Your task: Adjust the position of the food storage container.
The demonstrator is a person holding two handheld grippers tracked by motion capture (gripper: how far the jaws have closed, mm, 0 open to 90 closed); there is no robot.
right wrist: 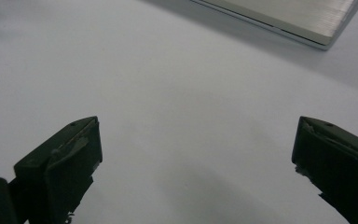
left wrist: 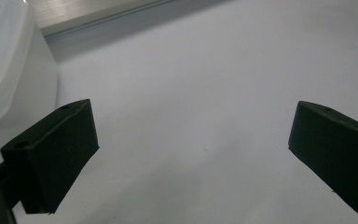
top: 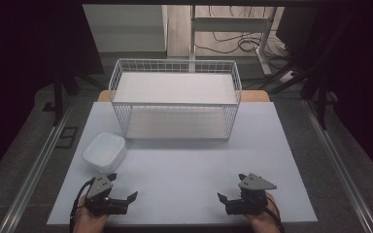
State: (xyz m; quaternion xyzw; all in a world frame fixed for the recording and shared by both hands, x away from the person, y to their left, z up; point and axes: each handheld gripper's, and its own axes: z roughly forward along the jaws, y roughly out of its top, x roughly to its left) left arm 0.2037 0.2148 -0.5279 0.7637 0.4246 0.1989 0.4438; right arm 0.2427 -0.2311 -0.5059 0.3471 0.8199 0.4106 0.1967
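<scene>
White wire rack [top: 175,99] — back of pale table [top: 184,170].

One white wire basket [top: 175,99], one white tub [top: 104,151], two grippers; the basket seems to hold nothing, as far as visible.

- no text, label, brand or number could be read on anything in the three views.
- the white container [top: 104,151], the wire basket [top: 175,99] and the table [top: 189,165] looked unmarked, though the high view was perhaps too coarse to catch small print.
</scene>
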